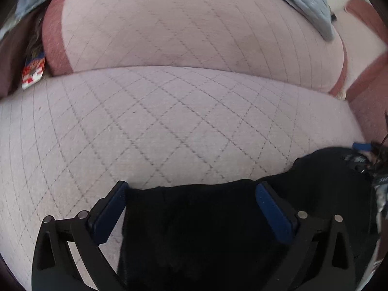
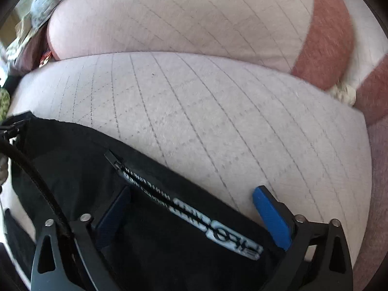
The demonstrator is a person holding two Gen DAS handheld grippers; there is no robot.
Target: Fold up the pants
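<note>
Black pants (image 1: 194, 230) lie on a pale quilted sofa seat (image 1: 145, 126). In the left wrist view my left gripper (image 1: 191, 191) is open, its blue pads wide apart, with the pants' edge lying between the fingers. In the right wrist view the pants (image 2: 72, 165) show a zipped pocket with white lettering (image 2: 194, 211). My right gripper (image 2: 191, 196) is open, its jaws wide apart over that pocket area. Whether the fabric touches the pads I cannot tell.
The quilted backrest (image 1: 184, 24) rises behind the seat, with reddish trim (image 2: 325, 36) at its side. Grey cloth (image 1: 308, 0) lies on top of the backrest at the right. A red-and-white patterned item (image 1: 32, 72) sits at the left of the seat.
</note>
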